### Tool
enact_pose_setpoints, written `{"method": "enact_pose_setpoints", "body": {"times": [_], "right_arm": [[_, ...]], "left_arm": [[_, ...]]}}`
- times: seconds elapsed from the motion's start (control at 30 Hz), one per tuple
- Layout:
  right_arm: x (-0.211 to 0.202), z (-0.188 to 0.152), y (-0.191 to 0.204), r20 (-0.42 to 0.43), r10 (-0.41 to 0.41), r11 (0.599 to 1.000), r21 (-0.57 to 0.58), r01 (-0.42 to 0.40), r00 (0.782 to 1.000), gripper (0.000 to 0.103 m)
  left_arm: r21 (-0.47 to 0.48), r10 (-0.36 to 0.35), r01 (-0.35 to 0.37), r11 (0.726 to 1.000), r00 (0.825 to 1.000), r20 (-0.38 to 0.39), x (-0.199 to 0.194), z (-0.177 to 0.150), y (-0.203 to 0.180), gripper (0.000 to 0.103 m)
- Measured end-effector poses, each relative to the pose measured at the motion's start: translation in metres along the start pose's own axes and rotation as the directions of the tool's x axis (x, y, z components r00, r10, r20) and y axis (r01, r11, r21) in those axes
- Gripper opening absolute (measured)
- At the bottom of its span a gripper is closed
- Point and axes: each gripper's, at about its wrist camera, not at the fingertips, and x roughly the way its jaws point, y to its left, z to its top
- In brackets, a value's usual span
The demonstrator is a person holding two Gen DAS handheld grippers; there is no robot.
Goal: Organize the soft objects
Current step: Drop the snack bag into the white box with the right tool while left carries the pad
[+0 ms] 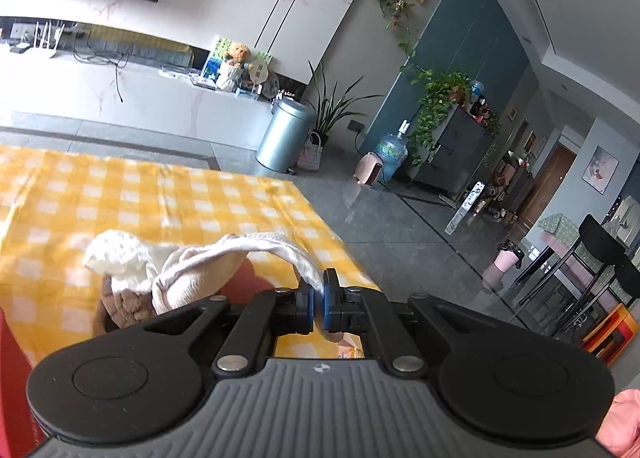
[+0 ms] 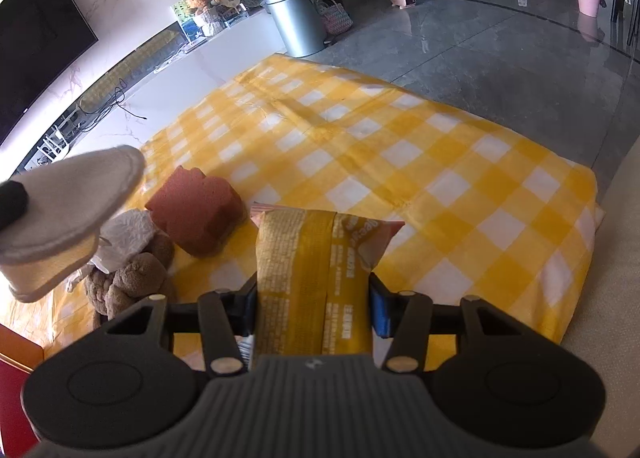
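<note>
Soft objects: both tongs loaded, rest of pile on the gingham cloth

Left tongs (image 1: 319, 303): blue pads nearly together, pinching a thin fold of a white cloth item (image 1: 224, 258). Grip is on an edge or strap only, so the body of it hangs off to the side, clear of the cloth. Looks like a small fabric pouch or slipper; can't tell which. In the right wrist view the same item (image 2: 68, 210) shows at far left, off the surface, with a flat grey-white underside and a cream wall. An edge pinch is enough for something this light, but it will swing.

Right tongs (image 2: 312, 304): about half open, pads pressed on both sides of a yellow snack packet (image 2: 308, 270). The packet stands lengthwise along the fingers with its top sticking out ahead. The width of the packet sets the gap, so this is a real grip, not idle jaws. Judgement: it is parked in hand while the left does its move.

Further out, on the yellow checked cloth (image 2: 400, 162) over the table: a pink sponge block (image 2: 196, 214), a crumpled white tissue (image 2: 128, 234) touching it, and a brown plush toy (image 2: 128, 286) just beside the tissue. All three are bunched at the near-left corner, probably the collection spot. The rest of the cloth is bare.

Background: a metal bin (image 2: 296, 18) on the floor, well apart from the work.

Risk: the pouch slipping from the thin pinch.
</note>
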Motion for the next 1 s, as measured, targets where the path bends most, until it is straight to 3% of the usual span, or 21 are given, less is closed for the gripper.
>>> {"method": "enact_pose_setpoints", "body": {"times": [0.3, 0.43, 0.5, 0.57, 0.77, 1.0], "right_arm": [[-0.013, -0.005, 0.028, 0.038, -0.026, 0.995, -0.092, 0.03, 0.999, 0.052], [-0.021, -0.006, 0.035, 0.058, 0.044, 0.997, -0.064, -0.04, 0.997, 0.052], [-0.028, -0.005, 0.039, 0.071, 0.07, 0.996, -0.053, -0.066, 0.995, 0.052], [-0.037, -0.005, 0.046, 0.1, 0.072, 0.996, -0.056, -0.067, 0.992, 0.052], [-0.067, -0.008, 0.079, 0.141, 0.168, 0.979, -0.143, -0.148, 0.976, 0.052], [-0.102, -0.019, 0.13, 0.149, 0.34, 0.919, -0.264, -0.294, 0.929, 0.052]], "left_arm": [[0.123, -0.024, 0.012, 0.992, 0.995, 0.093, -0.071, 0.031, -0.017, 0.005], [0.197, 0.034, -0.058, 0.979, 0.992, 0.124, -0.101, 0.037, -0.016, 0.005], [0.226, 0.098, -0.122, 0.967, 0.989, 0.112, -0.114, 0.039, -0.015, 0.005], [0.239, 0.162, -0.186, 0.953, 0.98, 0.117, -0.131, 0.039, -0.009, 0.005], [0.21, 0.235, -0.269, 0.94, 0.957, 0.172, -0.181, 0.037, 0.03, 0.005], [0.128, 0.342, -0.376, 0.918, 0.912, 0.227, -0.229, 0.038, 0.077, 0.005]]}}
